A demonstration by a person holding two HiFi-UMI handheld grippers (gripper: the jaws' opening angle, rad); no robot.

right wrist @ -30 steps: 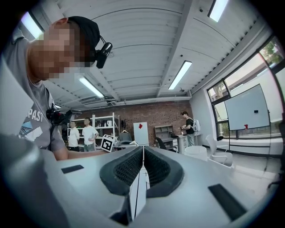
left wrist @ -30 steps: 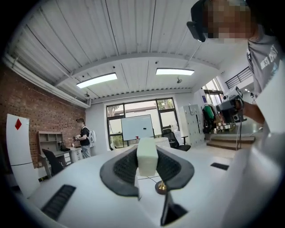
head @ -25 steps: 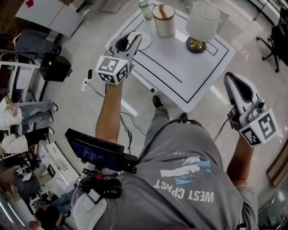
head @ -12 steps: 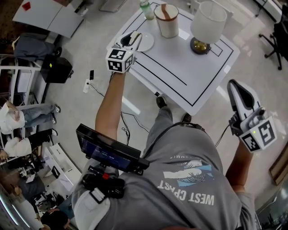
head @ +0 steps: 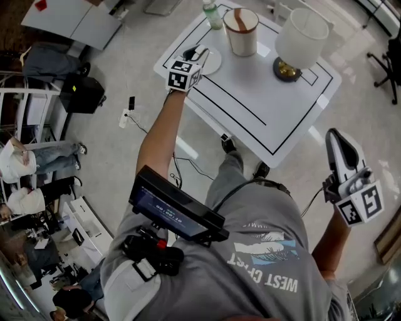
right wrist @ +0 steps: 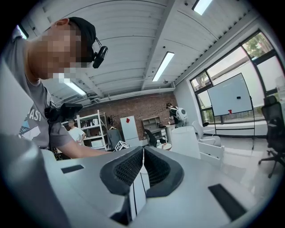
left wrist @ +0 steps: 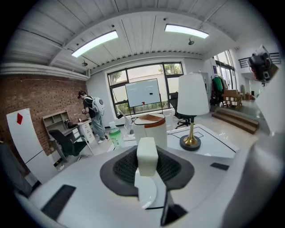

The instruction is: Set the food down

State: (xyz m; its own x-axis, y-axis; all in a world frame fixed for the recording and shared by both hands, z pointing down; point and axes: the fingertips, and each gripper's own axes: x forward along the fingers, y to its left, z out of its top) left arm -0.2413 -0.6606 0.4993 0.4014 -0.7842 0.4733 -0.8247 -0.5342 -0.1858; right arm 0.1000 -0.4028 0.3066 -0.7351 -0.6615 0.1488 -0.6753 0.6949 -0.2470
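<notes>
My left gripper reaches over the near left corner of the white table. It is shut on a pale cream block of food, which stands upright between the dark pads. Straight under the block lies a small white plate, also visible in the head view as the plate. Whether the food touches the plate I cannot tell. My right gripper hangs off the table's right side, its jaws pressed together with nothing between them, as the right gripper view confirms.
On the table stand a white cup with a brown rim, a white-shaded lamp on a gold base and a green bottle. Cables and a power strip lie on the floor. People and shelves are at the far left.
My left gripper has stretched farther out from the table's edge to above the plate, still holding the food. The right gripper stayed shut and sank slightly lower at the right.
</notes>
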